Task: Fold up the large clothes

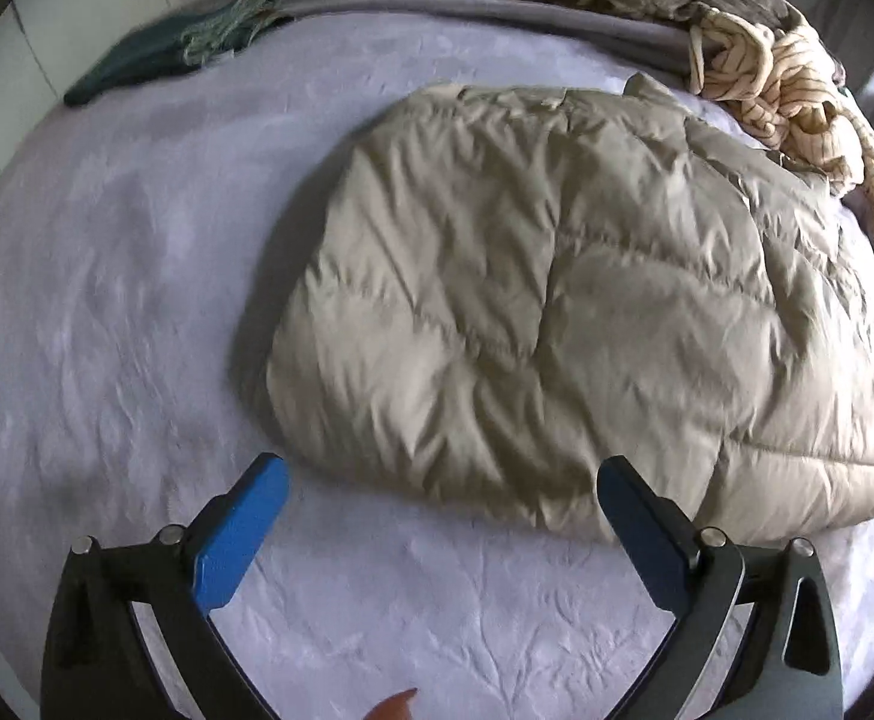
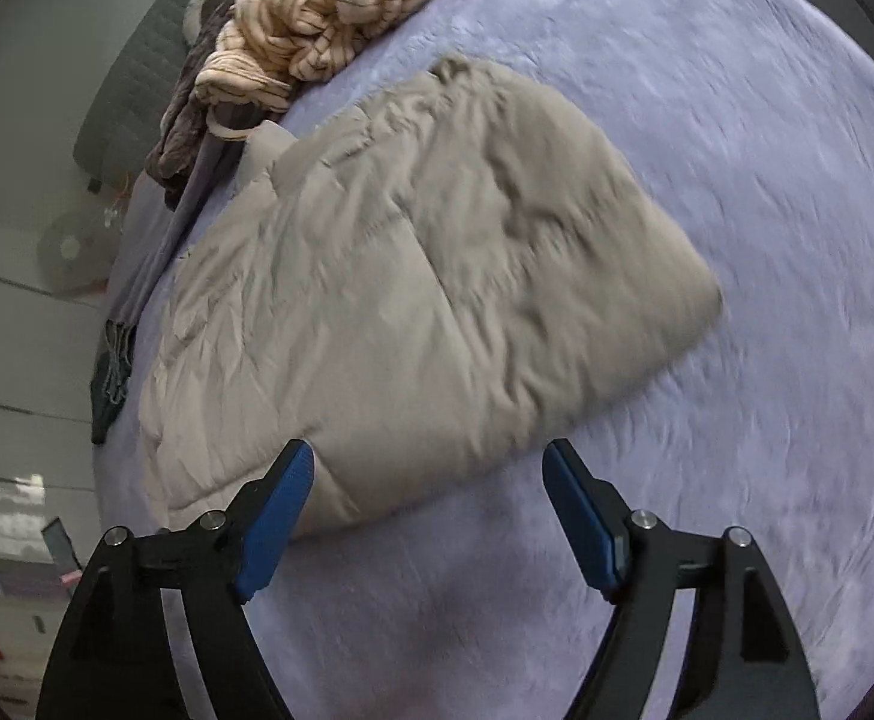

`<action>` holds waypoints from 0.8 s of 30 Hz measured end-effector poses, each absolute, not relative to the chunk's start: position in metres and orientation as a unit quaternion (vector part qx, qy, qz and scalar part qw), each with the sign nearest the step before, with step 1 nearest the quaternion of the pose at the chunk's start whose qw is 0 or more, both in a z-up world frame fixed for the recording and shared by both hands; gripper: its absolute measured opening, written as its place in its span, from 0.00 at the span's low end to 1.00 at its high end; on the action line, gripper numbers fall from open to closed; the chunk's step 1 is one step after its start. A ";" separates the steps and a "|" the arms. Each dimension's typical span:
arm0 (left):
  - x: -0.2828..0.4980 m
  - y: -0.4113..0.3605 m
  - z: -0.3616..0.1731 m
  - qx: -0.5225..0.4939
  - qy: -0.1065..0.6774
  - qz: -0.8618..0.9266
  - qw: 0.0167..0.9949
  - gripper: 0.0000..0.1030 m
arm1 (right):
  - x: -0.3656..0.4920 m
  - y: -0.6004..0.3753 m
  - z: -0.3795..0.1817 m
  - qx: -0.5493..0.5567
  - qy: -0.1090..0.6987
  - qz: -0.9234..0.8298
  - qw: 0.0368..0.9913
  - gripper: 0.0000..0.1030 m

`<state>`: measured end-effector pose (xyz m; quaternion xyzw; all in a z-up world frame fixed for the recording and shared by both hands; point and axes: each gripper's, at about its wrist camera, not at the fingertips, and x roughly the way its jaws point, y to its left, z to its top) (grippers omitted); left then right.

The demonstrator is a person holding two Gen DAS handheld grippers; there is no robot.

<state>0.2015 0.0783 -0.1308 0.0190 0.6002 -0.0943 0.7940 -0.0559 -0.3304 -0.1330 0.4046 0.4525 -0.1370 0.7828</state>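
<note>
Both my grippers hang over the bed [image 1: 107,300], jaws wide, holding nothing. Left gripper [image 1: 442,492] sits just short of the jacket [image 1: 556,300]; right gripper [image 2: 428,471] is at its near edge. The jacket lies mid-bed as a puffy beige slab, already folded in on itself by the look of it, sleeves tucked out of sight. I'd say one more fold, perhaps. The striped pile [image 1: 796,90] beyond looks unfolded. The right view is blurred, and the jacket's right end is cut off in the left view.
</note>
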 end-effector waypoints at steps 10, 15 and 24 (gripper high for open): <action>0.206 0.110 -0.160 -0.125 0.637 -0.123 0.751 1.00 | -0.055 -0.341 -0.174 0.528 0.403 -0.104 0.740 0.93; 0.209 0.122 -0.186 -0.262 0.635 -0.176 0.706 1.00 | -0.044 -0.350 -0.190 0.594 0.366 -0.080 0.712 0.93; 0.250 0.106 -0.212 -0.338 0.603 -0.165 0.704 1.00 | -0.014 -0.352 -0.207 0.648 0.333 -0.031 0.685 1.00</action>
